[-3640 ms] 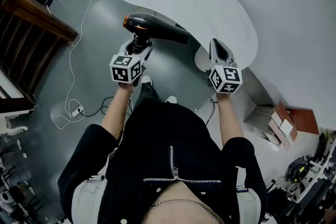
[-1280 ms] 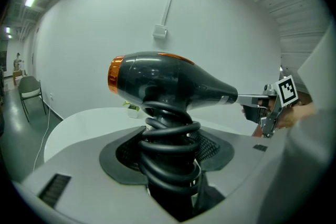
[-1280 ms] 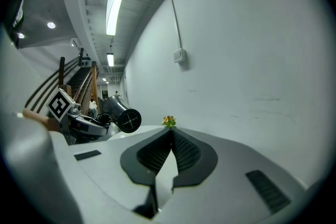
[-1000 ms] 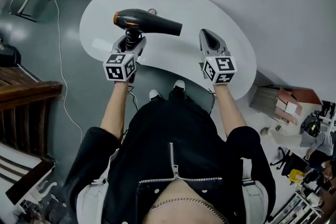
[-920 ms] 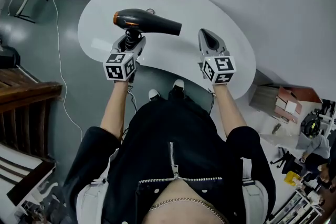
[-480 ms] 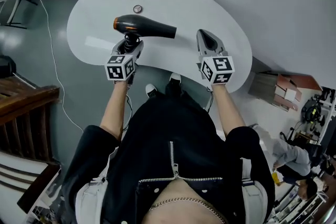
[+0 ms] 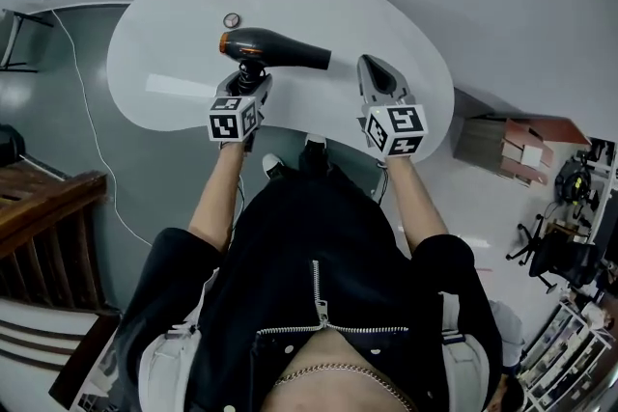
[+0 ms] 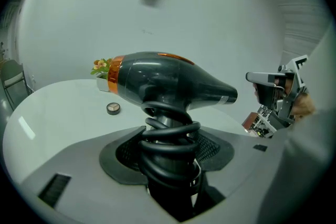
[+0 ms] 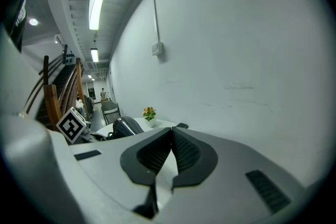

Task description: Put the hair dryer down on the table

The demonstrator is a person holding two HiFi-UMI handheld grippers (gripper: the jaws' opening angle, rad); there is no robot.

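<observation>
My left gripper (image 7: 253, 84) clamps the hair dryer (image 7: 275, 48) by its cord-wrapped handle over the table (image 7: 386, 24), right gripper (image 7: 369, 65) closed, empty; far pot (image 8: 103, 85) holds flowers (image 8: 100, 65).

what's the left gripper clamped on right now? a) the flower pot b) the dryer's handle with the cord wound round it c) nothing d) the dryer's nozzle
b: the left gripper is shut on the cord-wrapped handle of the hair dryer, whose barrel sits above the jaws.
</observation>
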